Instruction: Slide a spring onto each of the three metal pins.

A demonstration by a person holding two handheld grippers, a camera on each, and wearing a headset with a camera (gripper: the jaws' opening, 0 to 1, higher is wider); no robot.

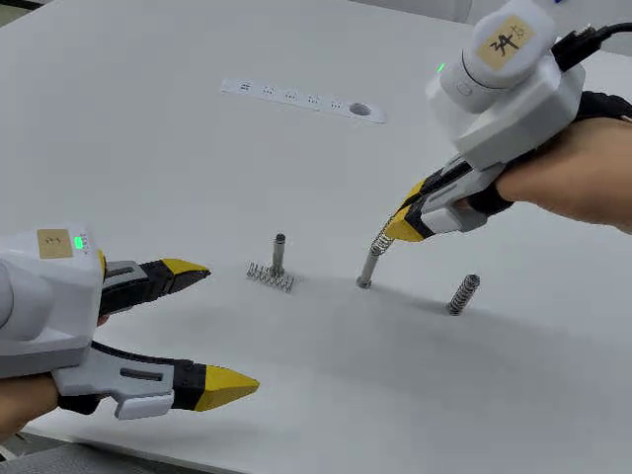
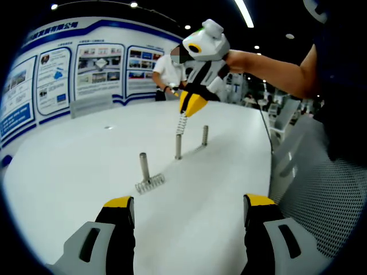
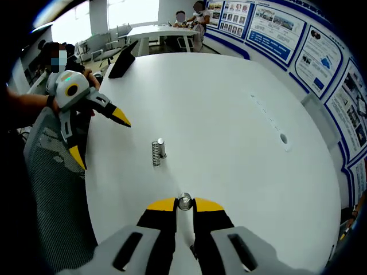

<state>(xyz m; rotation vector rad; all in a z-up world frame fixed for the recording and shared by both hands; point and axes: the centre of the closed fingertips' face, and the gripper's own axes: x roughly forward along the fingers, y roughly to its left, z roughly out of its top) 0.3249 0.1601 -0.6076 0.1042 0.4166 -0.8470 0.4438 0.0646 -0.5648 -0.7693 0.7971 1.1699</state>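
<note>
Three metal pins stand on the white table (image 1: 148, 178). A loose spring (image 1: 270, 277) lies at the foot of the left pin (image 1: 278, 252). The right pin (image 1: 462, 294) wears a spring. My right gripper (image 1: 395, 232) is shut on another spring (image 1: 382, 240), whose lower end meets the top of the tilted-looking middle pin (image 1: 368, 269). The left gripper view shows the same spring (image 2: 182, 122) above that pin (image 2: 178, 148). In its own view the right gripper (image 3: 184, 205) pinches the spring end-on. My left gripper (image 1: 227, 326) hovers open, near the table's front left.
A flat white socket strip (image 1: 296, 99) with a round hole lies at the table's far side. The front table edge runs just below my left gripper. A mesh chair (image 3: 51, 189) stands beside the table, and a person (image 2: 169, 71) stands beyond it.
</note>
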